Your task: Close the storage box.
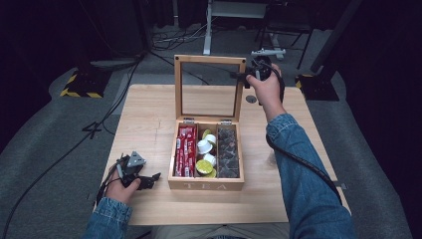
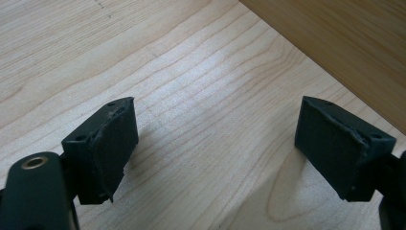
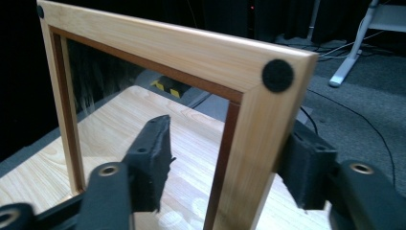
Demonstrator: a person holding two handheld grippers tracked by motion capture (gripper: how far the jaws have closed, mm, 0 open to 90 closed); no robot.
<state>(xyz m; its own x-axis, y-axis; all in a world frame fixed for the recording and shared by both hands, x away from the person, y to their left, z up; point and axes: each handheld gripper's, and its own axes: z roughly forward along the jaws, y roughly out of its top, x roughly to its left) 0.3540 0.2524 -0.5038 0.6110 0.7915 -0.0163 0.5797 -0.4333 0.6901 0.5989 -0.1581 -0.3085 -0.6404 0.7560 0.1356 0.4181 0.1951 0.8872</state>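
Observation:
A wooden tea box (image 1: 206,185) stands open in the middle of the table, its glass-paned lid (image 1: 209,59) upright. It holds red packets (image 1: 185,149) on the left, white and yellow capsules (image 1: 206,152) in the middle and dark packets (image 1: 228,152) on the right. My right gripper (image 1: 247,75) is at the lid's upper right corner. In the right gripper view its jaws (image 3: 230,139) straddle the right side of the lid frame (image 3: 191,52), and a gap shows beside the left pad. My left gripper (image 1: 152,179) rests open on the table left of the box, nothing between its jaws (image 2: 215,143).
The light wooden table (image 1: 149,114) has bare room on both sides of the box. A small round hole (image 1: 251,99) lies right of the lid. Behind the table stand a white desk leg (image 1: 207,30), a yellow-and-black striped base (image 1: 79,84) and floor cables.

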